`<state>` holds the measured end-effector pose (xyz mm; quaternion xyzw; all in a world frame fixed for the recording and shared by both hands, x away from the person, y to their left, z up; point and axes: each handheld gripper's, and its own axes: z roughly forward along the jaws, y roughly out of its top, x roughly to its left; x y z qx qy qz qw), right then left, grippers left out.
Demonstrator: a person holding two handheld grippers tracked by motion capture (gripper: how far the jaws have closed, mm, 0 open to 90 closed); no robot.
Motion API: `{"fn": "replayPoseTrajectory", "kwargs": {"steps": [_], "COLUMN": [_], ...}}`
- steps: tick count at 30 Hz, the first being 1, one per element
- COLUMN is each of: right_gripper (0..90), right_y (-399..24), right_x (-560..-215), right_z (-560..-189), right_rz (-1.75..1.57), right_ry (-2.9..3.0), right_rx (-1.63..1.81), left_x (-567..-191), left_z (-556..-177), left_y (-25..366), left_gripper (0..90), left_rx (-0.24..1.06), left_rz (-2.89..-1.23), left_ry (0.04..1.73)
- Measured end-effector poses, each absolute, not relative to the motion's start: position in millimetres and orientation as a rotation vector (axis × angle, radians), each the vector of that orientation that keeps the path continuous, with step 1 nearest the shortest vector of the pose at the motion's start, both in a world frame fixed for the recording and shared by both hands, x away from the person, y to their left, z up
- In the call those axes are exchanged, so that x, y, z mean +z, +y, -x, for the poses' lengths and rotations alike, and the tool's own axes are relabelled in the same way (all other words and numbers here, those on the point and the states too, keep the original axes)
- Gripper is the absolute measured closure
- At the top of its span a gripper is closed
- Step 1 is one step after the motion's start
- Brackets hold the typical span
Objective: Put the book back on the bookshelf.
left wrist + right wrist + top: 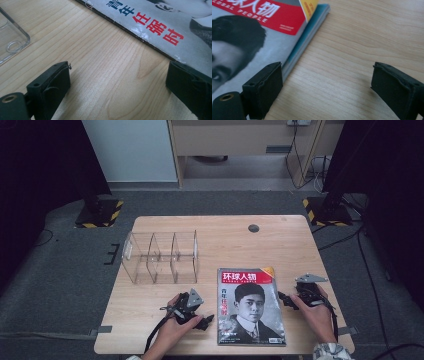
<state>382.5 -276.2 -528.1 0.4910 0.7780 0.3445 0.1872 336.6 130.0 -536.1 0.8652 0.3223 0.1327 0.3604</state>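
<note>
A magazine (250, 305) with a red title band and a black-and-white portrait lies flat at the front middle of the wooden table (280, 240). My left gripper (207, 321) rests on the table just left of the magazine's spine (140, 35), open, nothing between its jaws. Its right jaw sits at the spine's edge. My right gripper (287, 300) is low at the magazine's right edge (307, 40), open and holding nothing. Its left jaw overlaps the cover's edge, the other jaw is over bare wood.
A clear plastic organizer (160, 256) with three compartments stands at the left middle of the table; its corner (12, 40) appears in the left gripper view. A round cable hole (253, 228) is near the far edge. Dark stands with hazard-striped bases (100, 212) flank the table.
</note>
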Motion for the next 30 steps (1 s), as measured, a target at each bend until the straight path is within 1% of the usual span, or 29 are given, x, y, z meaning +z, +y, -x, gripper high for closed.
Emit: {"fn": "replayPoseTrajectory", "kwargs": {"steps": [11, 19, 30], "right_gripper": [9.7, 11.7, 11.1], "right_y": [-253.9, -246.3, -238.8], "right_x": [-520.3, -524.1, -531.2], "right_z": [-382.0, -383.2, -391.0], "right_rz": [-1.281, -1.255, -1.245], "right_ry": [2.266, 2.334, 2.399], "right_rx": [1.055, 1.059, 1.048], "left_x": [-536.2, -536.1, -536.1], "left_z": [-335.9, -334.7, -333.8], "left_y": [128.7, 126.6, 124.5], "left_gripper": [4.6, 4.6, 4.6], "left_rx": [0.338, 0.33, 0.324], "left_rz": [-2.233, -2.238, -2.242], "left_ry": [0.819, 0.803, 0.789]}}
